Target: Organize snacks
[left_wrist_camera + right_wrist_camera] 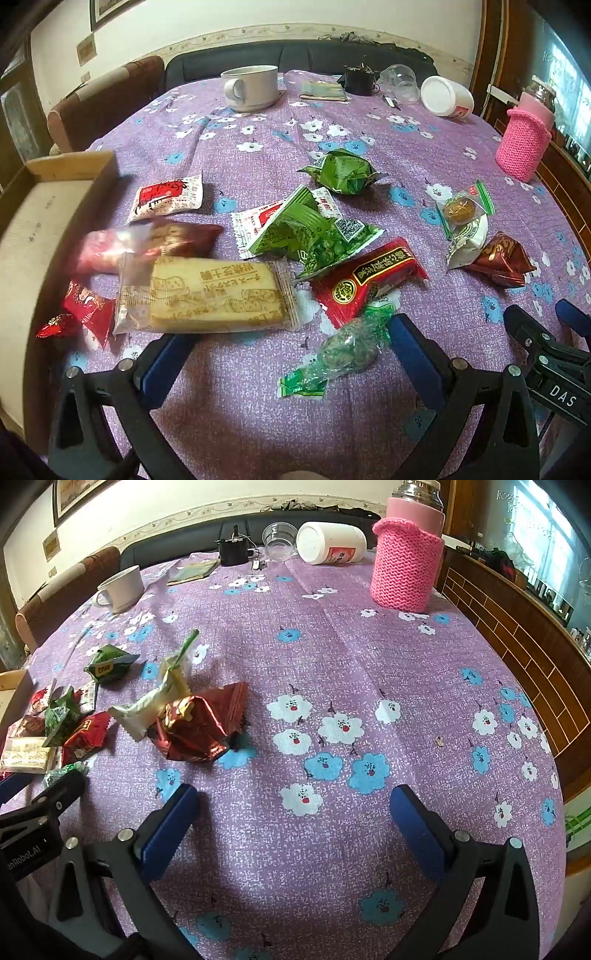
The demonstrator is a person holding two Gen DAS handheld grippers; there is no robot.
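While both grippers hang wide apart with nothing between the fingers, the snacks lie scattered on the cloth [369,155] — none boxed yet.

The left gripper [291,347] hovers over the heap beside the box [48,206]; the right gripper [295,819] is above bare cloth, the foil pack [199,723] near its left finger. The packets look light, crinkly and slippery, so likely to skid. The cracker pack [210,295] seems stiff but brittle — pinch it across its short width; take the green candy [343,354] by its body rather than its twisted ends.
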